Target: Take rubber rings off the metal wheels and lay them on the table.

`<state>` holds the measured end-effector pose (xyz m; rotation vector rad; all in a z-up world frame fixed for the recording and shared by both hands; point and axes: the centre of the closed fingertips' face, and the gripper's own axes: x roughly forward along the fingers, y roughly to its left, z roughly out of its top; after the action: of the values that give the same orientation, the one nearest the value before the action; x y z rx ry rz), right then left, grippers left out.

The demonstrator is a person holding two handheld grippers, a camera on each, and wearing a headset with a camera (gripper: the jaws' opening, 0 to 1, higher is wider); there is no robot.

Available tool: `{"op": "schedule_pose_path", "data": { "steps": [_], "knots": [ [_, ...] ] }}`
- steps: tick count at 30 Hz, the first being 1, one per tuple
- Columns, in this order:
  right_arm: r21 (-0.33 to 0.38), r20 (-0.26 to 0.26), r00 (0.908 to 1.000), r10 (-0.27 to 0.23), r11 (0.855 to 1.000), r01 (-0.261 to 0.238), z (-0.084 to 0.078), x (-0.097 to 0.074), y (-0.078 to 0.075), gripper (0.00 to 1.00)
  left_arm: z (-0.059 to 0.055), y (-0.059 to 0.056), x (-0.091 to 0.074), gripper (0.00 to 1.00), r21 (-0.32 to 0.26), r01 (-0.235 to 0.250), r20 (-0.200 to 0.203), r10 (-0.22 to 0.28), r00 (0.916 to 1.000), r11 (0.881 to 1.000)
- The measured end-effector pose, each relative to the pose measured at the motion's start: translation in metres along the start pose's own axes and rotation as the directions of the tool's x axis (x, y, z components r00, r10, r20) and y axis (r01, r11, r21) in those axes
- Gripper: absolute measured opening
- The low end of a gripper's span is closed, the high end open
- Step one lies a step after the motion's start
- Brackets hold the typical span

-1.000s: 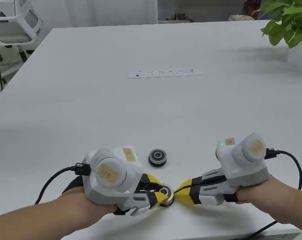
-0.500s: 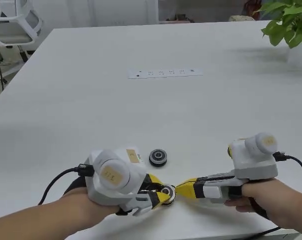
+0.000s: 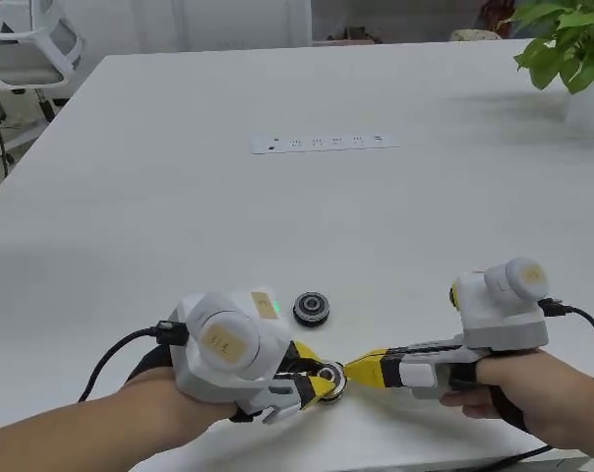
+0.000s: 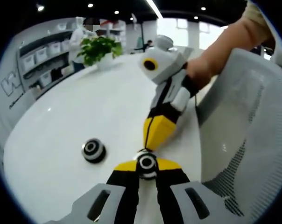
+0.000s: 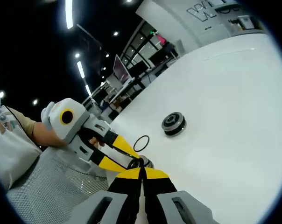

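A small metal wheel [image 3: 327, 377] with a dark rubber rim is clamped between the yellow tips of my left gripper [image 3: 322, 383] just above the table's front edge. The left gripper view has that wheel [image 4: 147, 164] in its jaws. My right gripper [image 3: 350, 374] comes in from the right, shut, its tips touching the wheel; I cannot tell if rubber is pinched. A second wheel [image 3: 311, 308] lies flat on the table behind them. In the right gripper view a thin black rubber ring [image 5: 141, 143] lies loose on the table beyond the left gripper [image 5: 131, 161].
A white power strip [image 3: 325, 144] lies mid-table. A potted plant [image 3: 563, 44] stands at the far right corner, and a white chair [image 3: 31, 39] sits off the far left. A mesh chair [image 4: 243, 135] is close behind the table's front edge [image 3: 395, 454].
My right gripper has slid a little to the right and rolled, its body rising, while its tips stay at the wheel. The left gripper keeps its hold in place.
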<state>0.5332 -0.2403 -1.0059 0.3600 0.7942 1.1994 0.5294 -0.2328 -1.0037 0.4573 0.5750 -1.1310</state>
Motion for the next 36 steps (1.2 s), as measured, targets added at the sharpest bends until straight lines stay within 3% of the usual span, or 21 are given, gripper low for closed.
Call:
{"op": "schedule_pose_path", "data": {
  "steps": [16,18,19,20,21,36],
  "knots": [
    [-0.036,-0.021,0.9992,0.035,0.999,-0.035,0.000,0.007,0.011,0.00,0.000,0.000,0.000,0.12,0.005,-0.006,-0.004,0.006,1.0000,1.000],
    [-0.034,-0.026,0.9979,0.059,0.998,-0.060,0.000,0.009,0.017,0.00,0.000,0.000,0.000,0.12,0.003,-0.005,-0.003,0.005,1.0000,1.000],
    [-0.042,-0.051,0.9879,0.146,0.988,-0.148,-0.002,0.009,0.034,0.00,0.000,-0.001,0.000,0.12,0.002,-0.006,-0.003,0.006,1.0000,1.000],
    [-0.038,-0.010,0.9962,0.086,0.996,-0.086,0.005,0.011,0.025,0.00,0.000,-0.001,0.000,0.12,0.001,-0.006,-0.003,0.006,1.0000,1.000],
    [-0.073,-0.036,0.9959,0.083,0.994,-0.086,0.001,0.009,0.025,0.00,0.000,0.000,0.000,0.12,0.000,-0.005,-0.002,0.005,1.0000,1.000],
    [-0.070,-0.036,0.9986,0.040,0.997,-0.043,0.000,0.005,0.011,0.00,0.000,0.002,-0.001,0.13,-0.028,0.002,0.018,-0.002,0.9998,1.000]
  ]
}}
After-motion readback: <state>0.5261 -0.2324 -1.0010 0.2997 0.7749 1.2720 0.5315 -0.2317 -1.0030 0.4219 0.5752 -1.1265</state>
